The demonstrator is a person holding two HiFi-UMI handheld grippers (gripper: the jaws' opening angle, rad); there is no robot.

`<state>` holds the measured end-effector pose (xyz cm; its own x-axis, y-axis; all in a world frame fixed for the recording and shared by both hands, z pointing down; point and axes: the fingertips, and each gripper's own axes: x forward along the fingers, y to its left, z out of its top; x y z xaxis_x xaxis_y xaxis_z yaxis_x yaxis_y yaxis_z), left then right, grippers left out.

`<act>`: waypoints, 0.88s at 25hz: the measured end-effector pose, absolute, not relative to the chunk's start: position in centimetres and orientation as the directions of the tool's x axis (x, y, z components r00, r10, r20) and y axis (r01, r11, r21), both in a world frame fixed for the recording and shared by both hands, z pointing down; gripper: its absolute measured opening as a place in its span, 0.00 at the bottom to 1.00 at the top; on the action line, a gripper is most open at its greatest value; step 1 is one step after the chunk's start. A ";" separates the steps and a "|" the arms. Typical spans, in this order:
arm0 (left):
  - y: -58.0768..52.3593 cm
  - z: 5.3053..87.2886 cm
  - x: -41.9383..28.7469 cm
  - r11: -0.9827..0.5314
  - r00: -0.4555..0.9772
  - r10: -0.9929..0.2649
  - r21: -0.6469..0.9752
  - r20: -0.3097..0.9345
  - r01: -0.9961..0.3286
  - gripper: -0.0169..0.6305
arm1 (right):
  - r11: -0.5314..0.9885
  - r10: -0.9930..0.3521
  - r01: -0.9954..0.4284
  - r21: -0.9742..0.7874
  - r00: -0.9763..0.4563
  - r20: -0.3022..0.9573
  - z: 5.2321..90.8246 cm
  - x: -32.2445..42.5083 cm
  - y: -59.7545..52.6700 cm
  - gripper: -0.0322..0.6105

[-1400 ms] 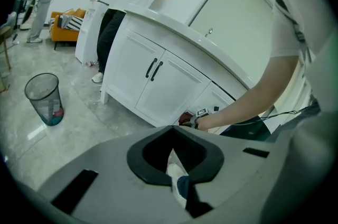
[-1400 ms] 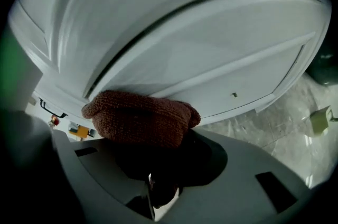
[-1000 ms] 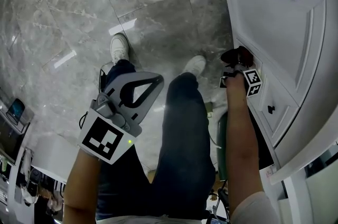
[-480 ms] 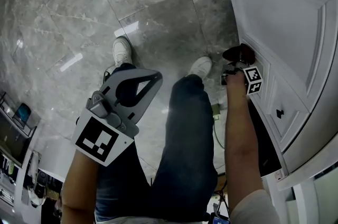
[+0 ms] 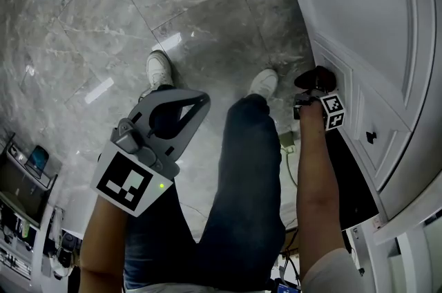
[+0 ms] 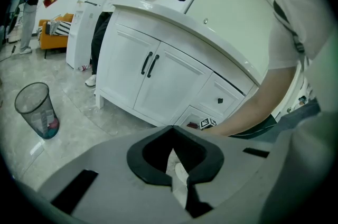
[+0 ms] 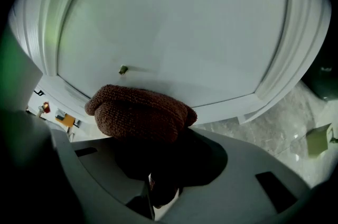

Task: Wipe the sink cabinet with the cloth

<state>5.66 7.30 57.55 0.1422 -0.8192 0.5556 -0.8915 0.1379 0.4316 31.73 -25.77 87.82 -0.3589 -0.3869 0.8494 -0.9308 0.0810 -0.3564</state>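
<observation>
The brown cloth [image 7: 140,112] is bunched at the tip of the right gripper [image 7: 152,146], whose jaws are closed on it. It lies against the lower front of the white cabinet [image 7: 185,22], below a panelled door and close to the grey marble floor [image 5: 103,8]. The person's right arm [image 5: 314,174] reaches down along the cabinet. The left gripper [image 5: 197,105] hangs over the person's left leg, well apart from the cabinet, with its jaws together and nothing between them.
</observation>
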 end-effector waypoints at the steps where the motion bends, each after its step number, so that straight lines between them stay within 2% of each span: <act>1: 7.2 57.5 5.9 0.133 0.147 -0.818 0.432 0.555 -0.892 0.04 | 0.079 -0.388 -0.933 -0.352 -0.354 0.851 87.8 32.3 -25.8 0.21; 13: 5.0 56.5 8.8 0.071 0.193 -0.826 0.436 0.530 -0.897 0.04 | 0.013 -0.411 -0.952 -0.306 -0.284 0.866 85.7 40.0 -26.7 0.21; 22: 4.7 54.5 9.6 0.076 0.187 -0.841 0.452 0.508 -0.889 0.04 | 0.007 -0.432 -0.951 -0.308 -0.281 0.857 82.4 40.2 -27.0 0.21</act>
